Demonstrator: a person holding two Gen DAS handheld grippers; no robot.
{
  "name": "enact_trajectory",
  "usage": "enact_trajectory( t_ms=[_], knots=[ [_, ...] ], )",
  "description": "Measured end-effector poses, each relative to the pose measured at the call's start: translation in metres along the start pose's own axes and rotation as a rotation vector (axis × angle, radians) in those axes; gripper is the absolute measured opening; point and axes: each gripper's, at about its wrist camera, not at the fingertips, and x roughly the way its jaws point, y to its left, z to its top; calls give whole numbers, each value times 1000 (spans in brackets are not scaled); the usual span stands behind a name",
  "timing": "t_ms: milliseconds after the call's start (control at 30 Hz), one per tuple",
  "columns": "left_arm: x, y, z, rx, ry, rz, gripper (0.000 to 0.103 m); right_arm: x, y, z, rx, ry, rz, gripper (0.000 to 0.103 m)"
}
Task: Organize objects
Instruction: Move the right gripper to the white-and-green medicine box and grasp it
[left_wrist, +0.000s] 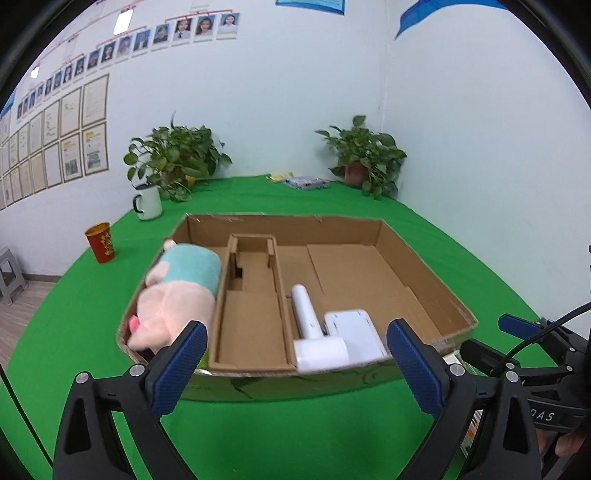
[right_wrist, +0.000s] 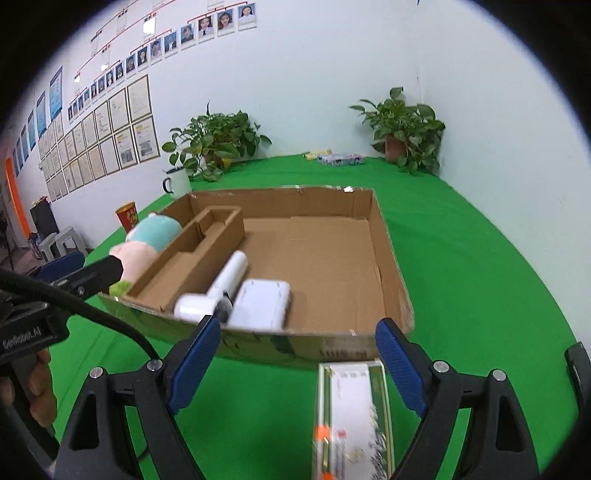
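Fuzzy plush toy (left_wrist: 177, 295) & smooth white dryer (left_wrist: 314, 332) in cardboard tray (left_wrist: 424, 269).

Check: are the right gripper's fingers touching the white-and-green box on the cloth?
Apart. In the right wrist view the box lies between the open fingers, with green cloth visible on both sides.

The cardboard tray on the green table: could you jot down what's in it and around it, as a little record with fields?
tray: shallow cardboard tray, open top
left compartment: plush toy
middle: empty cardboard insert
main area: white handheld appliance beside a white box
outside, near side: green and white carton on the cloth
left gripper: open, empty
right gripper: open, over the carton
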Motion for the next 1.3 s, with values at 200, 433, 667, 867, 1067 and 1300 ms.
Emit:
enact_trajectory(
  t_ms=[200,433,667,867,1067,1300],
  knots=[
    [19,0,-30,-12,119,-85,99,-10,-37,-45,26,121,6,86],
    [49,-11,-69,-109,324,-334,92,-3,-38,-85,32,248,36,86],
    [57,-19,-75,-165,378,-428,77,6,-22,-94,-40,284,26,65],
    [58,-18,-71,-170,402,-470,77,-15,7,-84,5,214,190,69],
    [73,-18,-96,-202,505,-527,77,-8,45,-102,-116,269,218,87],
    [89,-24,-114,-253,578,-609,77,-8,65,-109,-212,274,187,87]
  ],
)
